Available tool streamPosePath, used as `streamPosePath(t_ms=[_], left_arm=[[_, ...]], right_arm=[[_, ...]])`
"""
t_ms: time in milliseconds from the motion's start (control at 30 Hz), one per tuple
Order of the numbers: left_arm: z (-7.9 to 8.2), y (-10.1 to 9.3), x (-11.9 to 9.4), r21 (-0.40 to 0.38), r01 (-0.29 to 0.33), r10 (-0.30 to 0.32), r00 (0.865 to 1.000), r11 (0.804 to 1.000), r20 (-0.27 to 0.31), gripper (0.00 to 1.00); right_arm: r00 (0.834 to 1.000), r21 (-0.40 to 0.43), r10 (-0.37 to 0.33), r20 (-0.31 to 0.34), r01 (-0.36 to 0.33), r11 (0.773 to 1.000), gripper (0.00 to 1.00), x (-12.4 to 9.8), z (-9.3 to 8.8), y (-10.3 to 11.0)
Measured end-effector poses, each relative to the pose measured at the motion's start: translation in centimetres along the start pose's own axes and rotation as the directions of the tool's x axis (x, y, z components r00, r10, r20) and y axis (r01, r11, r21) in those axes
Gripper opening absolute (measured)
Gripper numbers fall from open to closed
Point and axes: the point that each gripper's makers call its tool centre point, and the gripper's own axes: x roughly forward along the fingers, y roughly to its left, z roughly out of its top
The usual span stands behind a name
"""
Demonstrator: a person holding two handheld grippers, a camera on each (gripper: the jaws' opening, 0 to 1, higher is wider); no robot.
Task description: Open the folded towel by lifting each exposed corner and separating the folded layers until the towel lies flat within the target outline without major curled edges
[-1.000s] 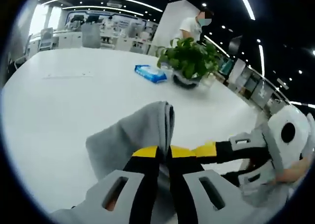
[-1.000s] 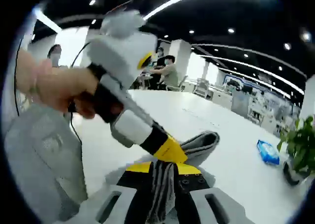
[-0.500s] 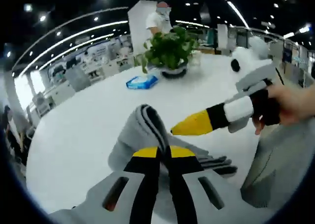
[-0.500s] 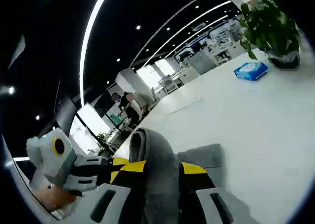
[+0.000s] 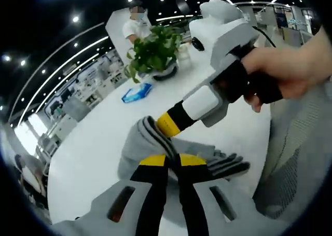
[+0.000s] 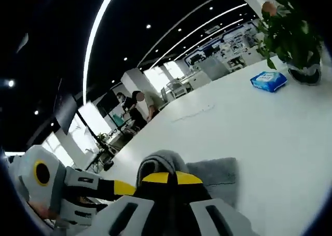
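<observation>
The grey towel lies bunched in thick folds on the white table. My left gripper is shut on a raised fold at its near edge. Held by a hand, my right gripper reaches in from the right, its yellow tip pressed into the same raised fold. In the right gripper view, the right gripper has its yellow tips together on a hump of the towel. The left gripper meets it from the left.
A potted plant and a blue wipes pack stand farther along the table; they appear as plant and pack. A person stands behind the plant. Grey clothing hangs close on the right.
The right gripper's jaws, spread around a thick towel fold before, now sit close together on it. In the left gripper view the right gripper has come nearer to the fold.
</observation>
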Motion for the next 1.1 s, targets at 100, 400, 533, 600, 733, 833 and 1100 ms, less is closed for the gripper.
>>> streamPosePath(t_ms=[100,400,533,600,733,833,1100], left_arm=[[0.8,-0.5,-0.3,-0.207,0.085,-0.065,0.993,0.975,0.101,0.10],[0.6,3.7,-2.8,-0.684,0.133,0.032,0.974,0.717,0.223,0.20],[1.3,4.7,-3.5,-0.823,0.213,0.034,0.962,0.527,0.271,0.26],[1.2,5.3,-3.6,-0.840,0.209,0.058,0.960,0.501,0.273,0.25],[0.5,5.1,-3.2,-0.850,0.184,0.037,0.972,0.494,0.232,0.25],[-0.3,4.8,-3.0,-0.863,0.157,0.030,0.980,0.480,0.195,0.23],[-1.0,4.8,-2.8,-0.874,0.135,0.040,0.984,0.467,0.173,0.08]], right_arm=[[0.999,-0.178,-0.045,0.022,0.048,0.983,0.00,-0.3,0.8,-0.4],[0.998,-0.638,-0.061,0.012,0.054,0.768,0.00,-0.3,0.9,2.0],[0.998,-0.800,-0.058,0.030,0.058,0.598,0.00,0.0,1.2,3.6],[0.998,-0.859,-0.068,0.016,0.049,0.510,0.00,0.1,0.8,3.9],[0.997,-0.904,-0.073,0.021,0.050,0.424,0.00,0.2,0.7,4.4],[0.997,-0.941,-0.080,0.020,0.046,0.334,0.00,0.2,0.7,4.7],[0.998,-0.886,-0.019,-0.056,-0.041,0.461,0.00,0.9,-0.8,5.4]])
